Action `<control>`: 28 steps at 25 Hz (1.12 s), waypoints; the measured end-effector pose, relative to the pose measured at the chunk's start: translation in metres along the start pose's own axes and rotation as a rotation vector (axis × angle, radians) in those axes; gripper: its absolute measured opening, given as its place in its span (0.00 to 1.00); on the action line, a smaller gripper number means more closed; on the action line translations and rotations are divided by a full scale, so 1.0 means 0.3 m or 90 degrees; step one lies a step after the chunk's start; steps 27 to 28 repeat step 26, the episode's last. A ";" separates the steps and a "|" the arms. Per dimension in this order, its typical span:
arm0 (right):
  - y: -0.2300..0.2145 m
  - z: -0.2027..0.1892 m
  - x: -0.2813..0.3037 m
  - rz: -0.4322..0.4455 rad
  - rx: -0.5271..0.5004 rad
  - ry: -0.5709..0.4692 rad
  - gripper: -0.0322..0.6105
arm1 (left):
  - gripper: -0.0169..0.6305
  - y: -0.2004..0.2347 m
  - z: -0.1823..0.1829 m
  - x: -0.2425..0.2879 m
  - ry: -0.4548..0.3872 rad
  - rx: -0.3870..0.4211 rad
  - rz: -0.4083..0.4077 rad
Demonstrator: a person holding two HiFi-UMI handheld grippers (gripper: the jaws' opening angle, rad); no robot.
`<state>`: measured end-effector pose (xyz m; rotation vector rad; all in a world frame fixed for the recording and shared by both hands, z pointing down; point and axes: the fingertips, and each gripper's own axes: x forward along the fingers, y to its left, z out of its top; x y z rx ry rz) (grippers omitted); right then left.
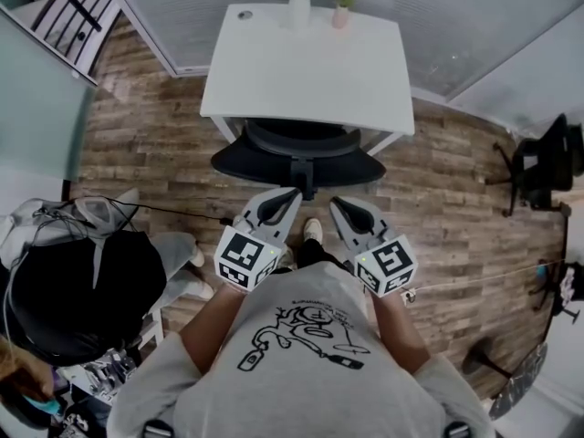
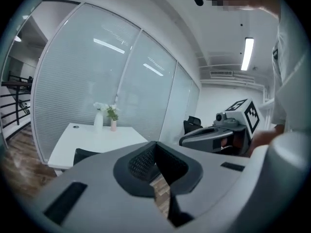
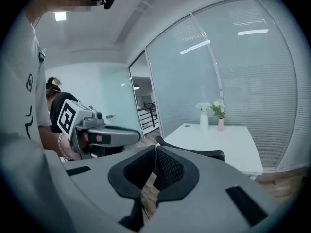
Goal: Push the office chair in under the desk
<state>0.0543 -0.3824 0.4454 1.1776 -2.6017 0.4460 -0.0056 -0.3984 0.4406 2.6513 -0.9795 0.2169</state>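
Head view: overhead, steeply down, desk (image 1: 306, 71) upper centre. Gripper views: near level, close behind own jaws; both share desk, vases (image 2: 98, 121).

The person is wearing a grey short-sleeved shirt (image 1: 301, 381) bearing a black drawing (image 1: 306, 336); ahead of the shirt, the grey left gripper (image 1: 292, 194) and right gripper (image 1: 337, 203) are showing black-and-white cubes (image 1: 246, 256).

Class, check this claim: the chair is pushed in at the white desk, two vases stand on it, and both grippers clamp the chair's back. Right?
No. The left gripper and right gripper are shut on nothing, clear of the chair, as the head view shows. The desk and vases are as stated.
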 end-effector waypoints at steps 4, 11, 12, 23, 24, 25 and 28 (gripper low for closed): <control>0.040 0.050 -0.033 -0.003 -0.011 -0.024 0.11 | 0.03 -0.044 -0.001 -0.013 -0.002 -0.024 -0.025; 0.067 0.060 -0.043 -0.001 -0.001 -0.031 0.10 | 0.03 -0.086 0.006 -0.031 0.000 -0.010 -0.037; 0.068 0.059 -0.043 0.000 0.000 -0.031 0.10 | 0.03 -0.087 0.012 -0.034 -0.004 -0.010 -0.038; 0.092 0.068 -0.036 0.008 0.000 -0.040 0.10 | 0.03 -0.089 0.049 -0.062 -0.027 -0.013 -0.045; 0.094 0.070 -0.037 0.008 -0.001 -0.041 0.10 | 0.03 -0.090 0.049 -0.064 -0.027 -0.013 -0.045; 0.095 0.072 -0.037 0.007 -0.002 -0.042 0.10 | 0.03 -0.091 0.048 -0.066 -0.027 -0.013 -0.045; 0.097 0.074 -0.038 0.007 -0.003 -0.043 0.10 | 0.03 -0.092 0.046 -0.067 -0.027 -0.012 -0.045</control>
